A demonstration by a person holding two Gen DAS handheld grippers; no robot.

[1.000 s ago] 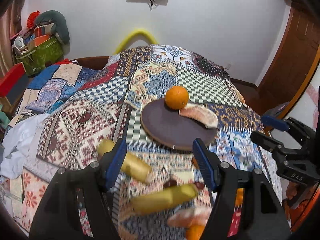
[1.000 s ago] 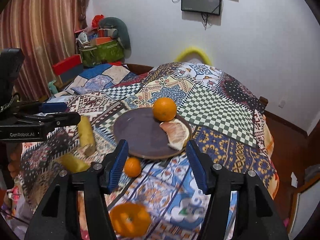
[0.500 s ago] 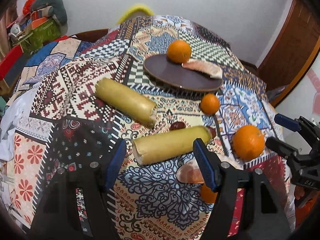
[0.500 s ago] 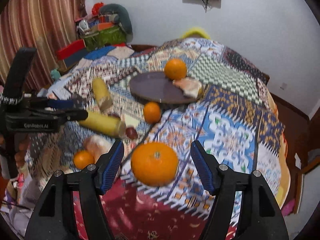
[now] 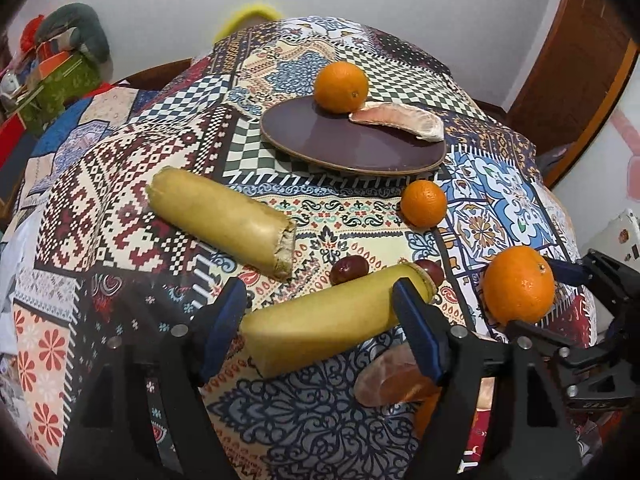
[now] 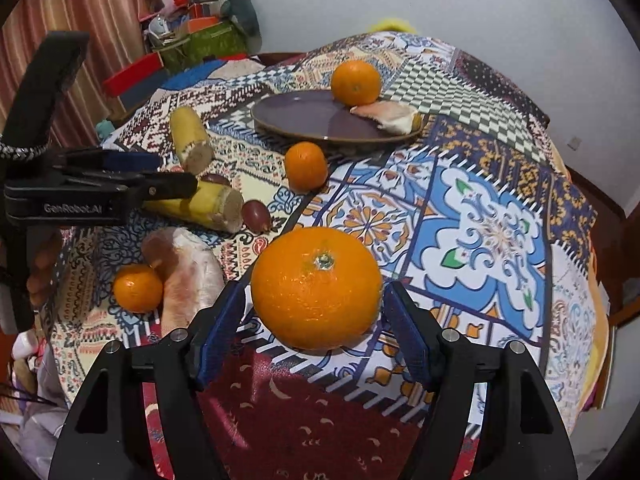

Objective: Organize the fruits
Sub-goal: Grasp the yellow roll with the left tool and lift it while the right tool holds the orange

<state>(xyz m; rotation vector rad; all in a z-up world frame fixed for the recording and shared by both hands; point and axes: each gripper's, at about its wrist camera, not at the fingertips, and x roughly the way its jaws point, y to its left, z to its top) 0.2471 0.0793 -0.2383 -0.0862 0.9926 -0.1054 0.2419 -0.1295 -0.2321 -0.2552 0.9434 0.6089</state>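
Observation:
My left gripper [image 5: 320, 322] hangs low over the patterned cloth, its jaws opening. A yellow cane piece [image 5: 332, 320] lies between them, and the pads do not press on it. My right gripper [image 6: 316, 322] straddles a big orange [image 6: 316, 288], jaws opening, with thin gaps at both pads. A dark purple plate [image 5: 340, 144] farther back holds an orange [image 5: 341, 86] and a pomelo wedge [image 5: 400, 120]. In the right wrist view the left gripper [image 6: 160, 174] sits over the cane piece [image 6: 216, 204].
Loose on the cloth: a second cane piece [image 5: 222, 220], a small tangerine [image 5: 423, 203], dark red dates [image 5: 349, 269], another pomelo wedge [image 6: 192, 280] and a small orange [image 6: 138, 288]. The table edge drops off right. Clutter stands at the back left.
Both grippers have sunk toward the table and tipped downward. The cane piece now lies between the left jaws and the big orange between the right jaws. Both pairs of jaws stand slightly wider.

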